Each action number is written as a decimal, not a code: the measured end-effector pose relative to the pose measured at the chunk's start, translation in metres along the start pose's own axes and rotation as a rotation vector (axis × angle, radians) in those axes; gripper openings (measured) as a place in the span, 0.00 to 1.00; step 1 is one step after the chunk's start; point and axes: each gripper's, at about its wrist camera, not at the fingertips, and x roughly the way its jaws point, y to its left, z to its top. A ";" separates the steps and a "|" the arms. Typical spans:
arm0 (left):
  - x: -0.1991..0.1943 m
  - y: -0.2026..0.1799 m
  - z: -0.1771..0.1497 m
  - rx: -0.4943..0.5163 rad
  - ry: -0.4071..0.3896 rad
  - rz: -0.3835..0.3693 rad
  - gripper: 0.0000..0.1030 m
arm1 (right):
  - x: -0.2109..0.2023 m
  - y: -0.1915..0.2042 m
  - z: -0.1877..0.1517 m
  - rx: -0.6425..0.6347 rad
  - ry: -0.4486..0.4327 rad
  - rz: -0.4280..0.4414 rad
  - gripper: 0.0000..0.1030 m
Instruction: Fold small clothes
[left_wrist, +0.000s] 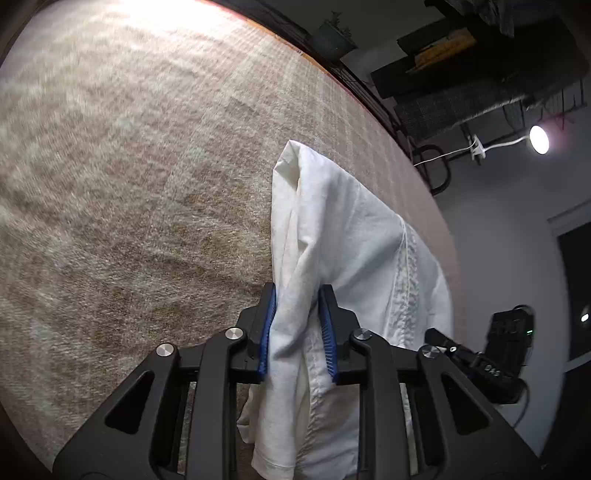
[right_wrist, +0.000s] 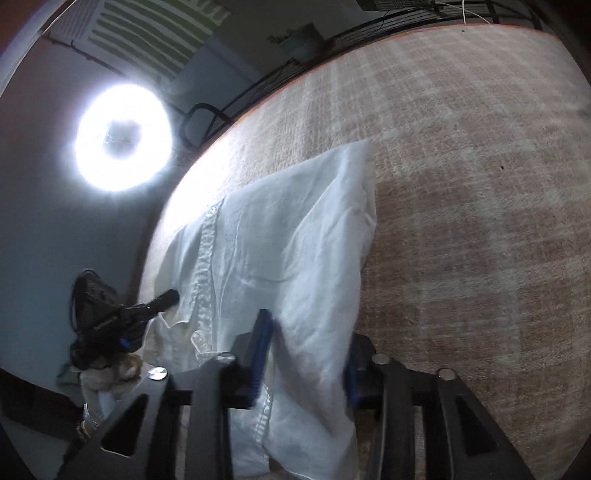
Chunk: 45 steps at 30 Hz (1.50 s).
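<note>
I have a white button-front shirt (left_wrist: 343, 236) lying on the beige woven rug (left_wrist: 129, 184), and both tools are on its near edge. In the left wrist view, the left gripper (left_wrist: 297, 325) has a bunched fold of the fabric between its blue pads (left_wrist: 266, 332); the cloth fills the gap and the pads look pressed to it on both sides, so I read it as gripping the shirt, though not tightly. In the right wrist view, the right gripper (right_wrist: 304, 354) stands wider, with cloth draped between and over its fingers; the frame is blurred there, and I cannot tell whether its pads still bite or the fabric merely lies between them.

My worry is a loose hold: if either side lets the fold slip before the edge is laid flat, the shirt will slump into a heap and the crease will run crooked. The button placket (right_wrist: 203, 266) is already puckered, and uneven pulling by the two hands would twist it further. Thin fabric could also snag on the ribbed pads as I withdraw.

I see no container on the rug; only a potted plant (left_wrist: 334, 37) stands beyond its far edge.
</note>
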 end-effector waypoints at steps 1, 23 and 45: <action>-0.002 -0.008 -0.002 0.035 -0.012 0.035 0.15 | -0.001 0.006 0.000 -0.022 -0.004 -0.022 0.24; -0.081 -0.200 -0.088 0.536 -0.317 0.151 0.08 | -0.117 0.116 -0.018 -0.400 -0.285 -0.212 0.11; 0.070 -0.326 -0.063 0.623 -0.193 0.014 0.08 | -0.190 -0.013 0.047 -0.302 -0.349 -0.355 0.11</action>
